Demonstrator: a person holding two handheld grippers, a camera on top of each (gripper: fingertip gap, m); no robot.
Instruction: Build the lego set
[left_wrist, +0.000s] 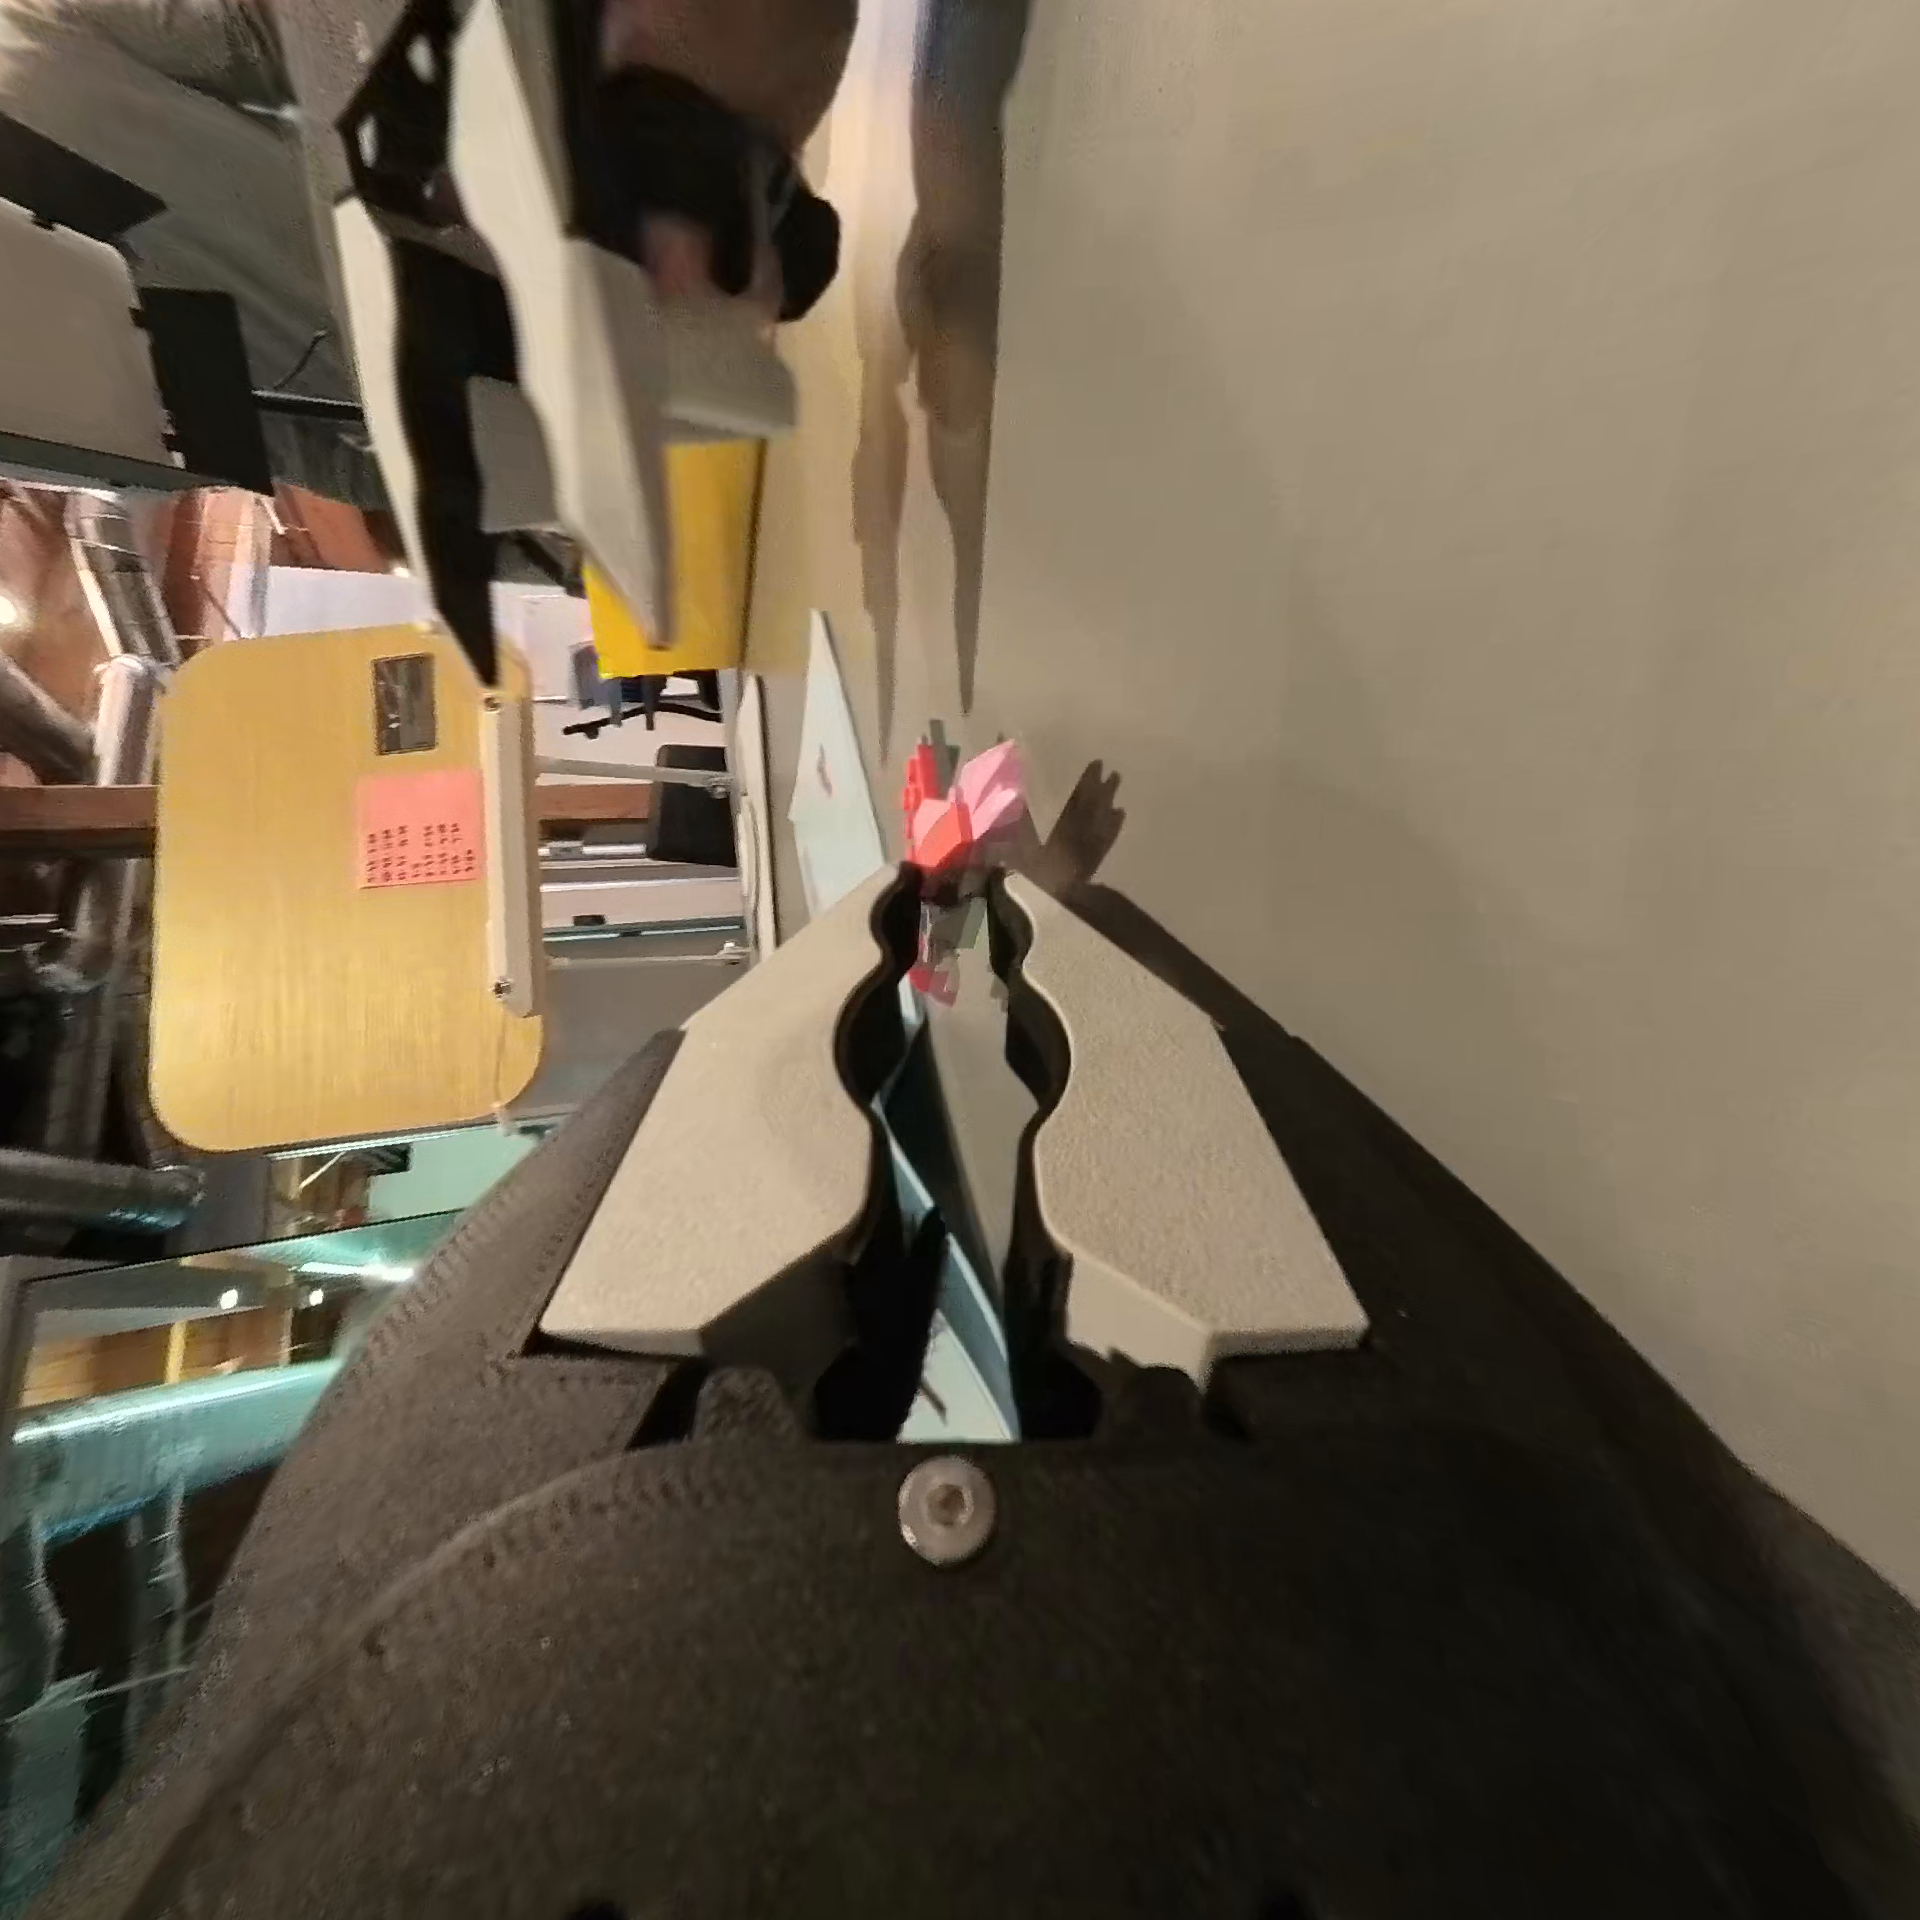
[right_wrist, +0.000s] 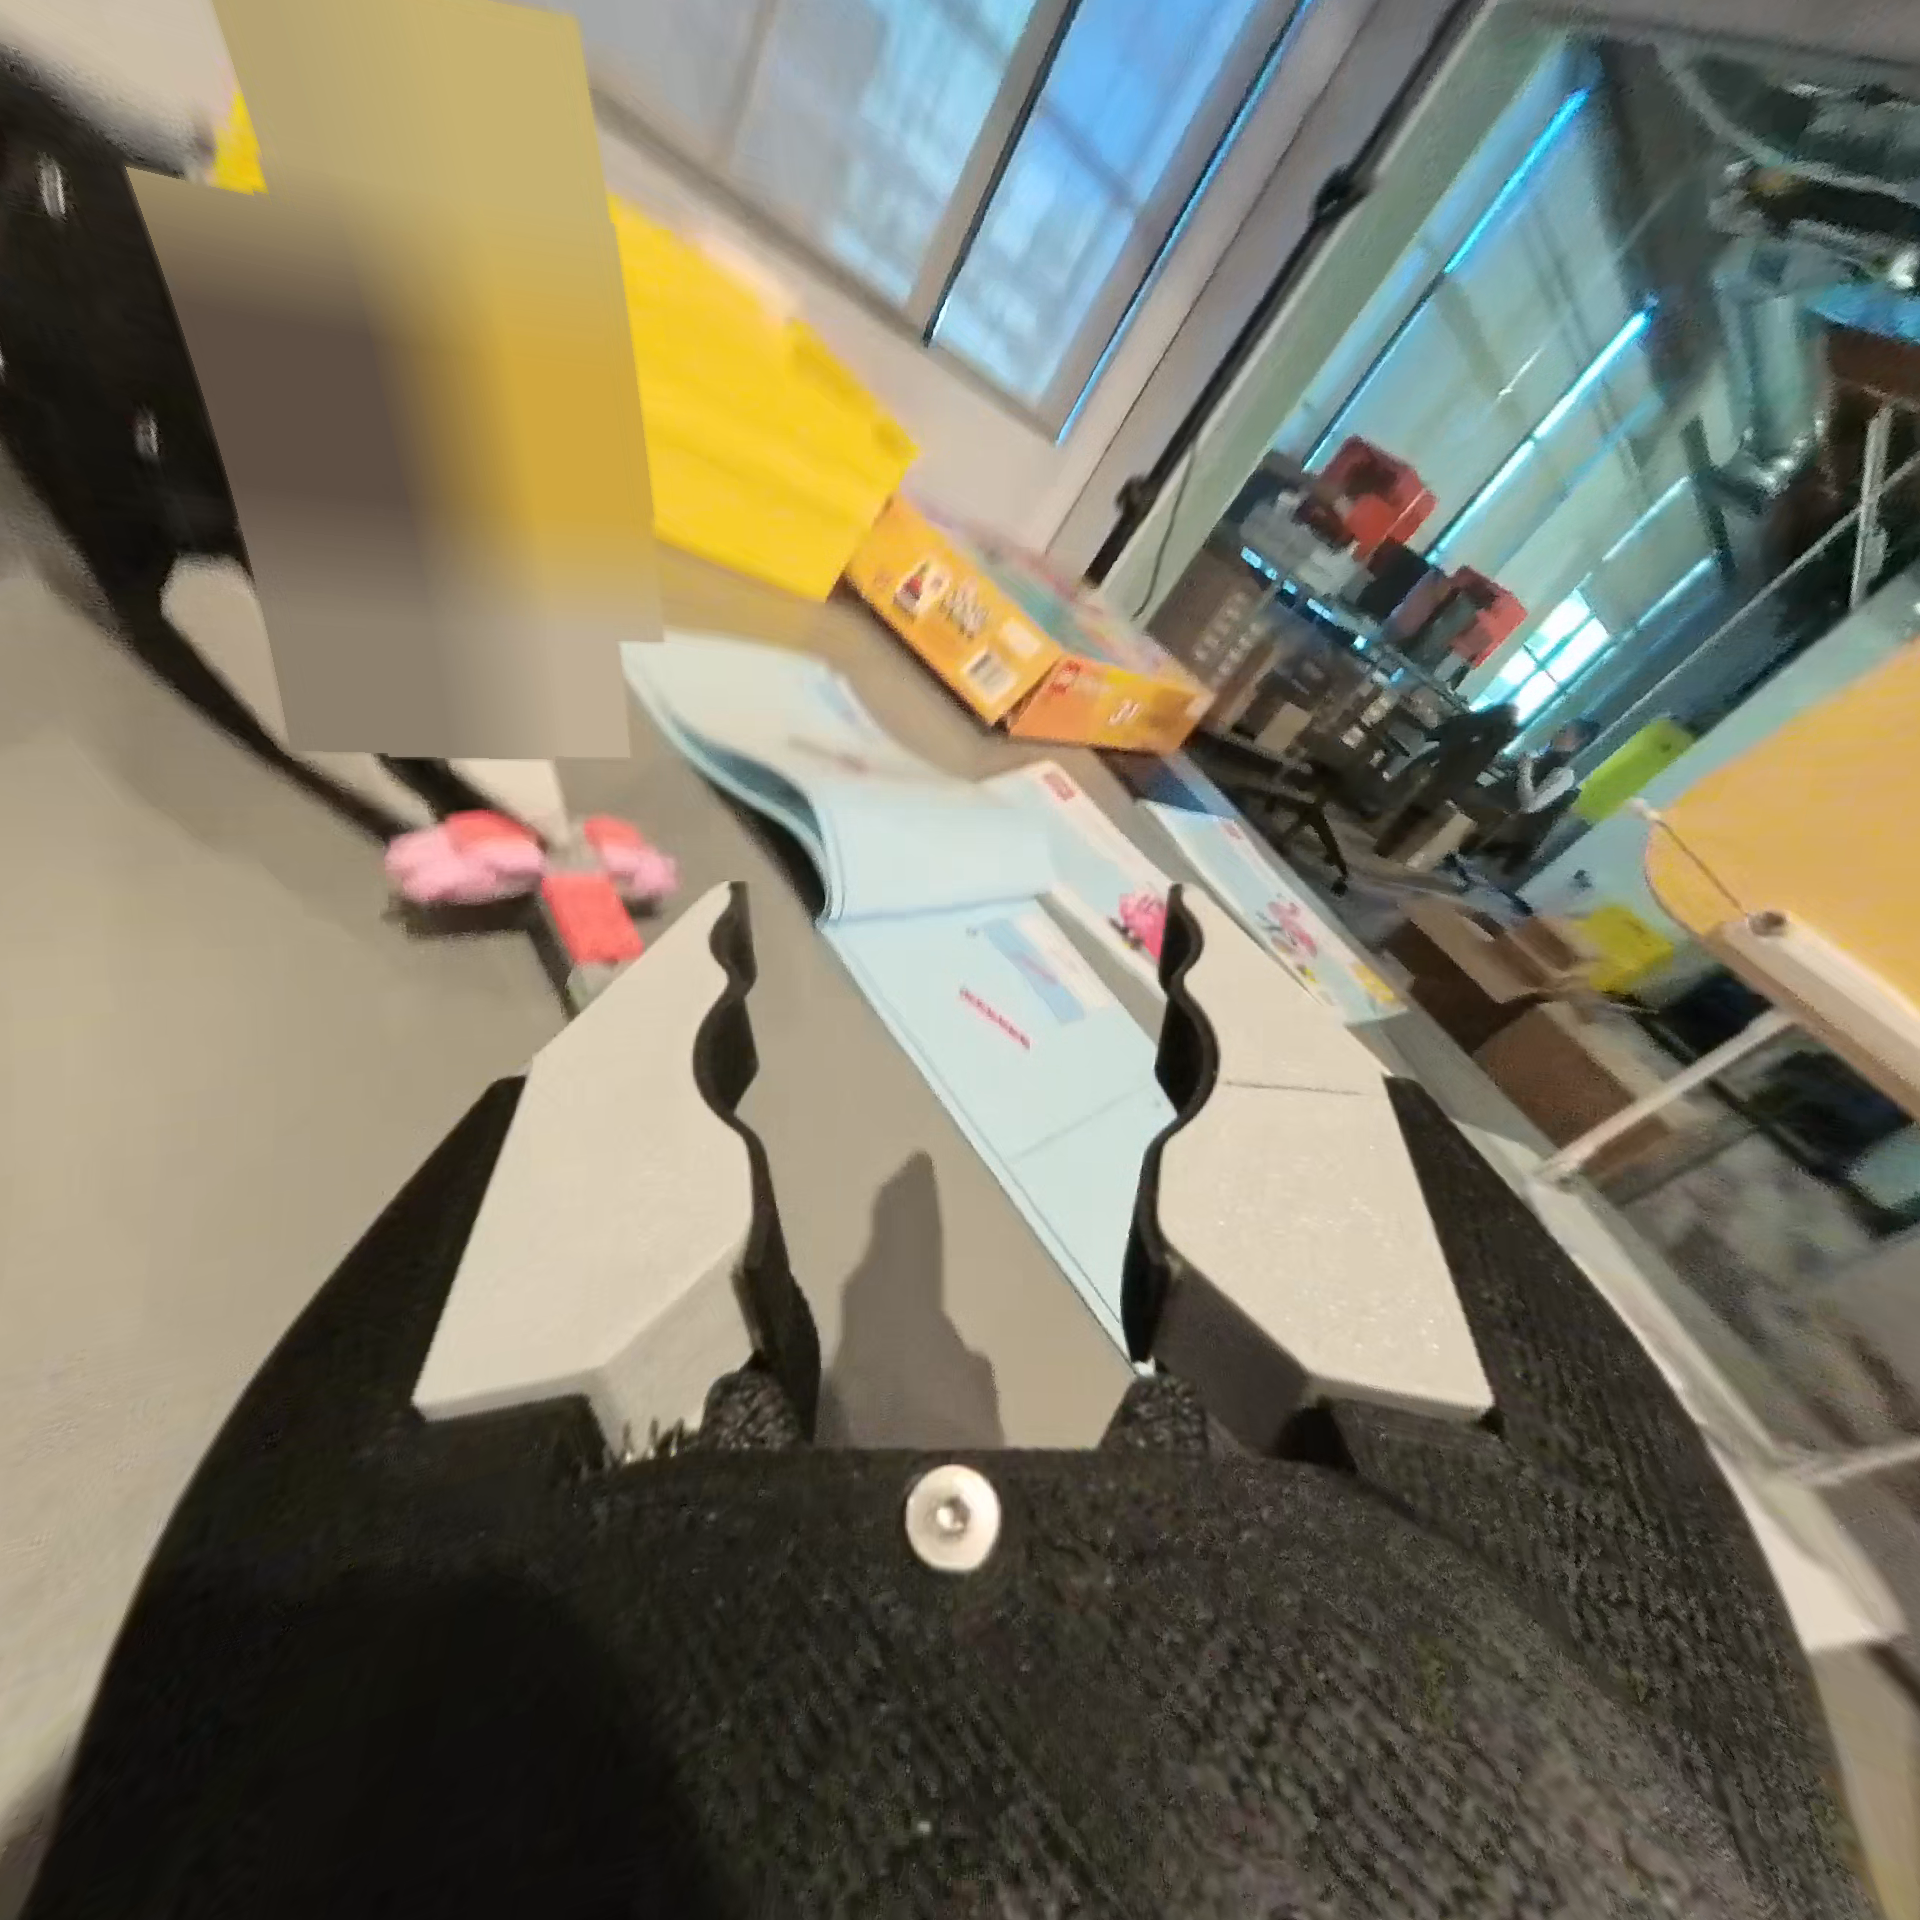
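Observation:
A small pink and red lego model (left_wrist: 971, 805) rests against the grey table (left_wrist: 1455, 623), which stands upright at the right of this rotated view. My left gripper (left_wrist: 945, 894) is shut on the model's near end, and red and grey bricks show between its fingertips. My right gripper (right_wrist: 956, 899) is open and empty, above the table and an open light-blue instruction booklet (right_wrist: 935, 862). In the right wrist view the model (right_wrist: 520, 862) lies to the left, with the left gripper's black body (right_wrist: 94, 395) reaching to it. The right gripper also shows, open, in the left wrist view (left_wrist: 582, 644).
An orange lego box (right_wrist: 1018, 644) and stacked yellow trays (right_wrist: 748, 416) stand at the table's far side. More booklets (right_wrist: 1278, 914) lie to the right near the edge. A wooden chair back (left_wrist: 332, 883) is beyond the table. Windows and shelves are behind.

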